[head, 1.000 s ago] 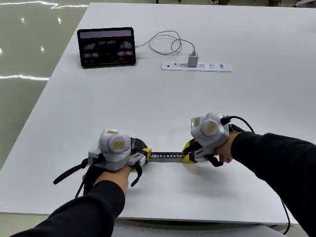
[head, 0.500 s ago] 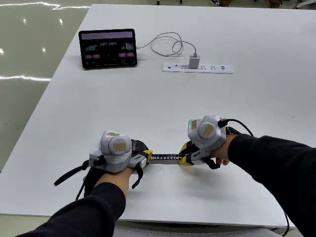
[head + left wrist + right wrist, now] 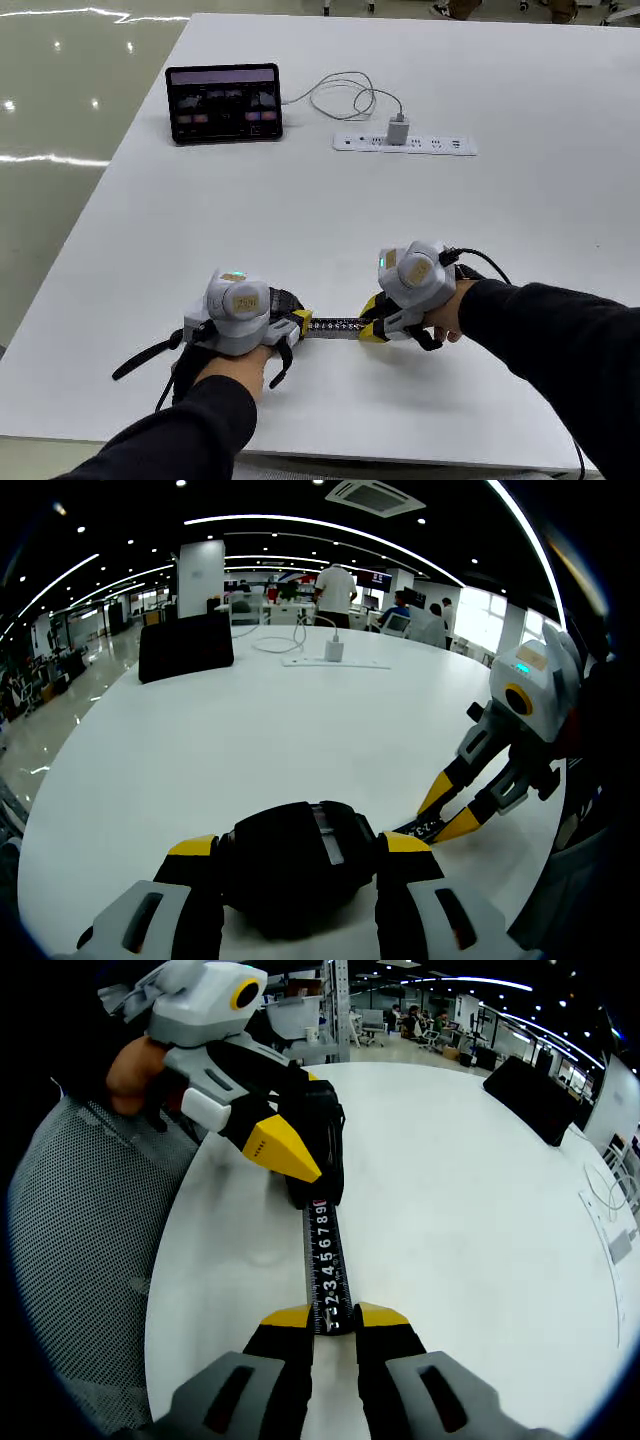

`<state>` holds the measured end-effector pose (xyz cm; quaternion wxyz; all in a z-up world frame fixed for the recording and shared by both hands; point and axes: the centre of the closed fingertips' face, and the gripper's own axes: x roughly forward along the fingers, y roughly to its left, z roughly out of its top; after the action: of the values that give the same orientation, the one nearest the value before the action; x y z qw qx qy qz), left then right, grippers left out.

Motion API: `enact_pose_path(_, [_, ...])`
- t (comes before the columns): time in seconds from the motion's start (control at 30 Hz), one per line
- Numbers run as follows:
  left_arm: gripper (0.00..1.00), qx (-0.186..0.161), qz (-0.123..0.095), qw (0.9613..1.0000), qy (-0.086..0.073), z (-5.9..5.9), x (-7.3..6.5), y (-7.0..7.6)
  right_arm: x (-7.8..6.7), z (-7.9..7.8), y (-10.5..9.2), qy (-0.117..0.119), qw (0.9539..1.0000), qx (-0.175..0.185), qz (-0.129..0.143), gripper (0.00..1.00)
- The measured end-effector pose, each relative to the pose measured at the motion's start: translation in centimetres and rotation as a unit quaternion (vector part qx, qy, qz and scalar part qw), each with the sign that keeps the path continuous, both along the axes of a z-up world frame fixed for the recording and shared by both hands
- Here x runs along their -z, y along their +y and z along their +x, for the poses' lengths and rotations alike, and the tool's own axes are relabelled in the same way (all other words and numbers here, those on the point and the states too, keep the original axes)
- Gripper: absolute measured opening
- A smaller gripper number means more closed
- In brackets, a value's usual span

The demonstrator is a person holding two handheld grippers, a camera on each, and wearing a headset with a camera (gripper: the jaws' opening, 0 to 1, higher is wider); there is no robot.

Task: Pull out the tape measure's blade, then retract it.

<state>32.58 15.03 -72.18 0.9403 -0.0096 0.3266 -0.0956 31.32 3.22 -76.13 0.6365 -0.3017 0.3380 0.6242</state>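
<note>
So, left gripper (image 3: 300, 844) clamps the case (image 3: 285, 890) on the table (image 3: 250, 730); right gripper (image 3: 333, 1317) pinches the blade (image 3: 324, 1250) tip, short length out. Likely mid-stroke. Next: move along blade's line, case pinned.

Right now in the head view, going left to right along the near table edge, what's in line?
In order: left tool, clamped on the tape measure case → blade → right tool, pinching the blade's end → sleeve.
</note>
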Motion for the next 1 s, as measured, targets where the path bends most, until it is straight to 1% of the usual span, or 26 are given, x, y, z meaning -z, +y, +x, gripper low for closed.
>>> enact_pose_path(0.4, [0.57,-0.001,-0.001,1.0,0.0,0.0,0.0,0.0,-0.1,-0.2,1.2,-0.001,1.0,-0.003,0.008,0.11])
enact_pose_path(1.0, [0.57,-0.001,-0.002,1.0,0.001,0.0,0.0,0.0,0.1,-0.1,2.0,-0.002,1.0,-0.002,0.009,0.11])
